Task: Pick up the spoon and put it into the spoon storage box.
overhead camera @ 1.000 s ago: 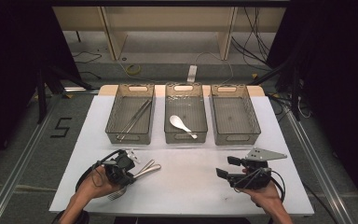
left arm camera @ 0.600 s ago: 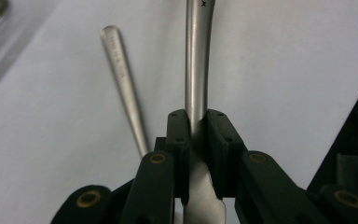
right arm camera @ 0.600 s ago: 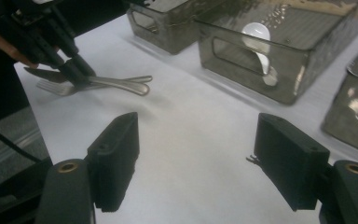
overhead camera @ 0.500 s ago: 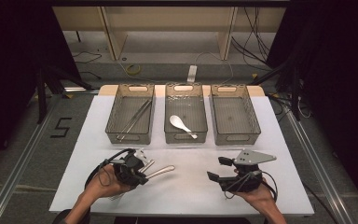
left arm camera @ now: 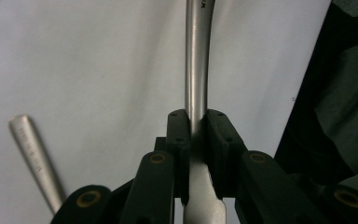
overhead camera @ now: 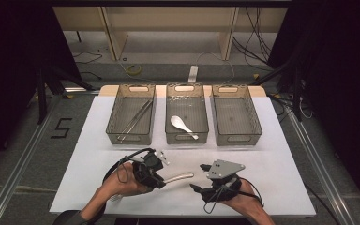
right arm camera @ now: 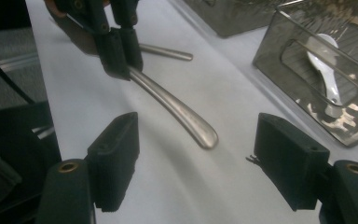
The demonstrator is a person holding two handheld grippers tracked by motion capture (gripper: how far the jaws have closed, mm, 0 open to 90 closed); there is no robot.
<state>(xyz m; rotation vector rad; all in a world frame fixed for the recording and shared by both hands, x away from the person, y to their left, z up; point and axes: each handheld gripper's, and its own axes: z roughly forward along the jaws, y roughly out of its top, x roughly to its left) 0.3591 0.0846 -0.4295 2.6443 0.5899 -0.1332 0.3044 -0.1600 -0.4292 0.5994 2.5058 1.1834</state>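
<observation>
In the high view, a silver metal utensil with a curved handle (overhead camera: 177, 177) is held by the left gripper (overhead camera: 155, 175) above the white table cover (overhead camera: 281, 159), near the front edge. Its handle end is pointed toward the right gripper (overhead camera: 198, 177), which is seen just beside that end, apart from it. Three clear plastic bins (overhead camera: 236, 114) are placed farther back; a white ceramic spoon (overhead camera: 183, 125) is laid in the middle one.

In the left gripper view, the jaws are clenched on the utensil's handle (left arm camera: 196, 84), which runs straight away from them. A second silver metal handle (left arm camera: 35, 158) is seen lying on the cover at the lower left.

In the right gripper view, the jaws are spread wide with nothing between the pads. The handle end (right arm camera: 186, 116) lies ahead of them, without contact.
</observation>
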